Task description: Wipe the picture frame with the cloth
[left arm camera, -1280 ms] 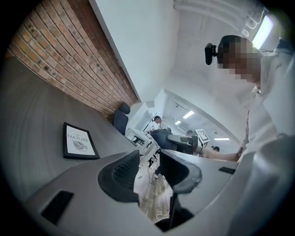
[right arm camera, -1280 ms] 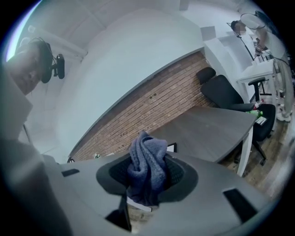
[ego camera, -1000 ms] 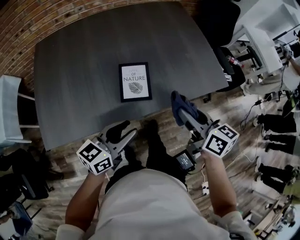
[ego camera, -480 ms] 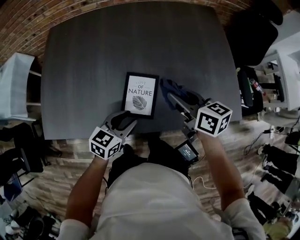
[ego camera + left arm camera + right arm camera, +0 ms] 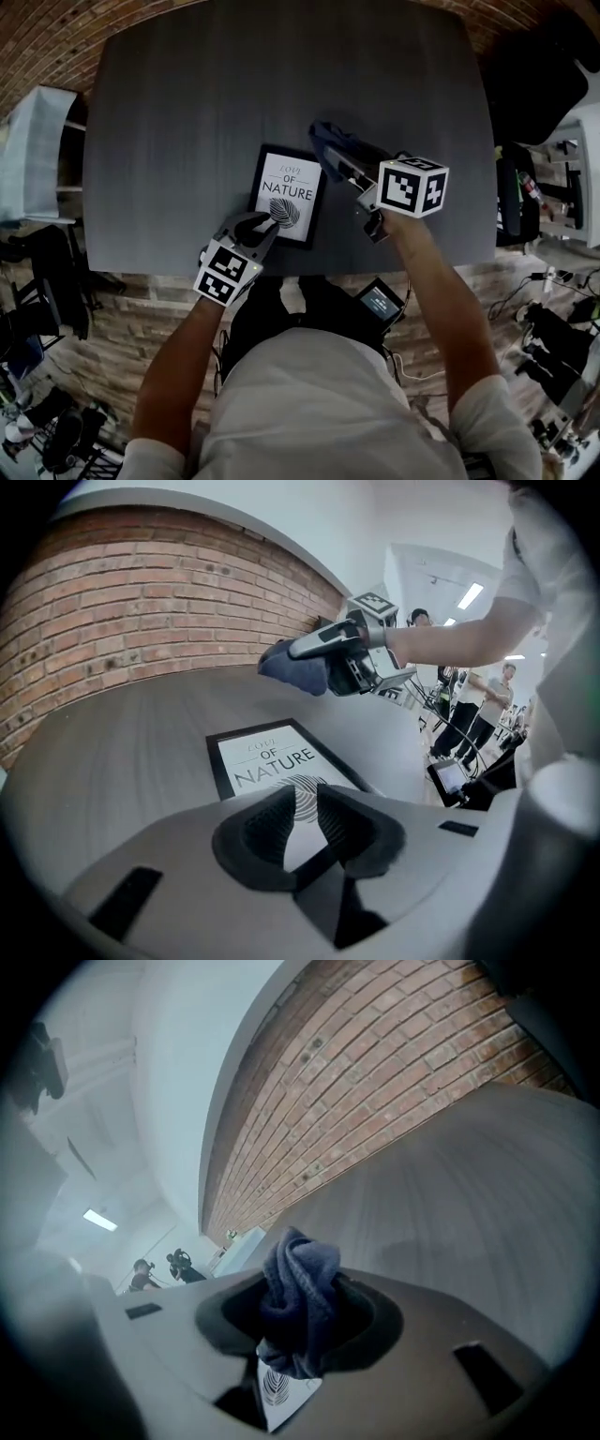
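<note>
The black picture frame (image 5: 289, 195) with a leaf print lies flat on the dark grey table (image 5: 187, 112). My left gripper (image 5: 265, 223) hovers low over the frame's near left corner. Its jaws are closing, and in the left gripper view (image 5: 302, 803) the frame's (image 5: 272, 757) near edge shows in the gap between them, with no pad seen pressing on it. My right gripper (image 5: 330, 150) is shut on a bunched dark blue cloth (image 5: 323, 136) just past the frame's far right corner. In the right gripper view the cloth (image 5: 298, 1297) fills the jaws (image 5: 305, 1312).
A brick wall runs behind the table. A white cabinet (image 5: 33, 159) stands at the left and a dark chair (image 5: 525, 75) at the right. People (image 5: 469, 714) stand in the background. The table's near edge is just under my left hand.
Both grippers came forward from the table's edge and sank over it. The left one reached the frame's near corner and its jaws narrowed. The right one carried the cloth to the frame's far right corner.
</note>
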`<state>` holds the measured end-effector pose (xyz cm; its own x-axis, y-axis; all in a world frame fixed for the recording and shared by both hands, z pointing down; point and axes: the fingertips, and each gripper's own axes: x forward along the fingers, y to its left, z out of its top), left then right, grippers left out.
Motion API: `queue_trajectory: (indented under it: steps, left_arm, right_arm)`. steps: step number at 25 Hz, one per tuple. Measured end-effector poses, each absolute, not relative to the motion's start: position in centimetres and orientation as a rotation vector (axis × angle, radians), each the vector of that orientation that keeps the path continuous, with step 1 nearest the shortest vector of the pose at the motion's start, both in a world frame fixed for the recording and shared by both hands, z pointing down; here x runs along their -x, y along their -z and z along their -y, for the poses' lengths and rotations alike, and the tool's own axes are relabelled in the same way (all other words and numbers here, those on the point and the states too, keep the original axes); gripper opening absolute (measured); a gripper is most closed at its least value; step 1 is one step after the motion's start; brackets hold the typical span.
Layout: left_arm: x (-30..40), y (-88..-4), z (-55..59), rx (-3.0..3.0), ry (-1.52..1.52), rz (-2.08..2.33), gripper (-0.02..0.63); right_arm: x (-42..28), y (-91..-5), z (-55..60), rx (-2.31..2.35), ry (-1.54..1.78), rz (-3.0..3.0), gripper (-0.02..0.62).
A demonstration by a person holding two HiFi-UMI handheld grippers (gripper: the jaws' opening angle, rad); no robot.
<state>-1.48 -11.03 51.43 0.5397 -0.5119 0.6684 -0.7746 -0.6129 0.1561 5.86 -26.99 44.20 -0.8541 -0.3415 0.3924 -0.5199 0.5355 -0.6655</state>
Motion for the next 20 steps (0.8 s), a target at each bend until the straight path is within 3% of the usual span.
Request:
queue_trajectory:
  steps: [3,6,8,13,20]
  left_arm:
    - [1.9,-51.7,12.0,-2.36,-0.868,1.048,0.05]
    - [2.1,-52.3,12.2,-2.393,-0.926,0.999,0.058]
    - [2.3,-52.8,12.2,-2.403,-0.961,0.98,0.095]
    - [2.2,-52.8,13.5,-2.428,-0.989,0.977,0.095]
    - [1.1,-54.6,13.5,-2.464,-1.204,0.846,0.026]
  right_arm:
    - [-4.8,-45.3,28.9,-0.755,-1.279,2.547,0.135]
    - [-3.1,-46.5,30.4,-0.761,-1.302,2.532,0.135]
    - [-1.9,-47.4,31.1,-0.755,-1.296,2.519,0.135]
    - [1.7,-48.5,32.1,-0.7,-1.263,2.515,0.135]
    - [6.2,-50.0,32.3,-0.6,-1.109,2.507,0.132]
